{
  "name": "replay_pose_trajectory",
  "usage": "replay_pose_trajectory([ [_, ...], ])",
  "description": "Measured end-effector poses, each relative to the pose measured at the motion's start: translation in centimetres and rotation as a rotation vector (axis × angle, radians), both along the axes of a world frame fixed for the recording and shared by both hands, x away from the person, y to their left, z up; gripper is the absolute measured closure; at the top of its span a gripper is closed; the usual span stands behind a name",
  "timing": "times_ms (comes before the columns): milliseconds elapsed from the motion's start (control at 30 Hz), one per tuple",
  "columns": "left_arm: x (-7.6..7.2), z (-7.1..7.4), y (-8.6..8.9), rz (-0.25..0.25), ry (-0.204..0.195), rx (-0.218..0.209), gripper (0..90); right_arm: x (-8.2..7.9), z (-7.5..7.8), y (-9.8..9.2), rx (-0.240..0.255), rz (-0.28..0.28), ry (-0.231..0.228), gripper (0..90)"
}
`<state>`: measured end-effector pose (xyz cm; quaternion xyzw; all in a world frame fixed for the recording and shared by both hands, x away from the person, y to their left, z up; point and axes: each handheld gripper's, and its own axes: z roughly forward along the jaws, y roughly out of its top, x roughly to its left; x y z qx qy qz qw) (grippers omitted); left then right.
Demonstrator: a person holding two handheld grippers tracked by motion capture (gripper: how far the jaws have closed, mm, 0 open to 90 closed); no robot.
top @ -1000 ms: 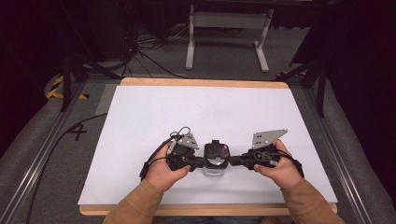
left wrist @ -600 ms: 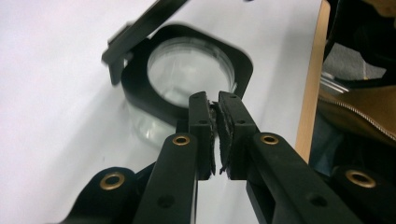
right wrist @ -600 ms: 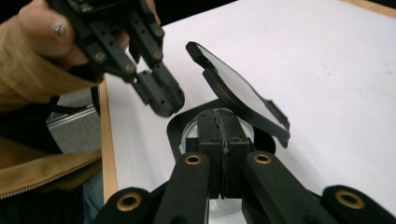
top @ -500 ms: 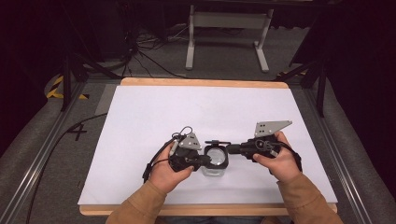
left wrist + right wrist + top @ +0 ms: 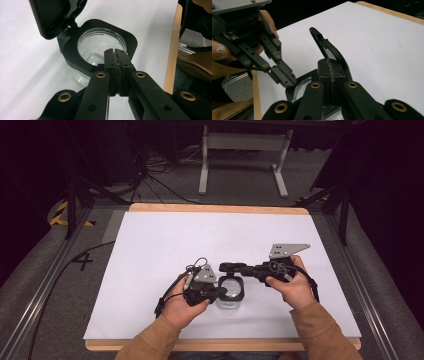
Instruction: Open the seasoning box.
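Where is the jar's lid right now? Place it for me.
In the high view, the hinged black lid stands swung open at the far edge of the clear jar, pinched by the right hand-held gripper, near the table's front middle.

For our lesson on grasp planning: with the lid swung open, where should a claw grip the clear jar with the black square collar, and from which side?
Grip the clear glass jar by its black square collar, on the flat rim opposite the hinged black lid, coming from the person's side. The left claw already pinches that rim; the raised lid blocks the far side, and the glass below is smooth and rounded.
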<state>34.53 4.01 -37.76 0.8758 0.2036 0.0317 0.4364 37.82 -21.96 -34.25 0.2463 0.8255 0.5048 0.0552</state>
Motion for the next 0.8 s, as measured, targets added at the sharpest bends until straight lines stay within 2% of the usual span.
replay_pose_trajectory([
  [300, 0.0, 0.0, 0.0, -0.003, 0.012, 0.003, 89.6, 1.2, -0.4, 0.4, 0.01, -0.062, 0.002, 90.0],
  [367, 0.0, 0.0, 0.1, -0.005, 0.008, 0.006, 89.6, 1.2, -0.5, 0.5, -0.01, -0.086, -0.014, 90.0],
  [600, 0.1, 0.0, 0.1, -0.006, 0.011, 0.005, 89.7, 1.6, -1.1, 1.0, -0.051, -0.125, -0.021, 90.0],
  [767, 0.0, 0.1, 0.1, -0.006, 0.017, 0.007, 89.7, 1.6, -1.2, 1.0, -0.052, -0.135, -0.02, 90.0],
  [800, 0.0, 0.1, 0.1, -0.002, 0.008, 0.007, 89.6, 1.6, -1.2, 1.0, -0.053, -0.133, -0.021, 90.0],
])
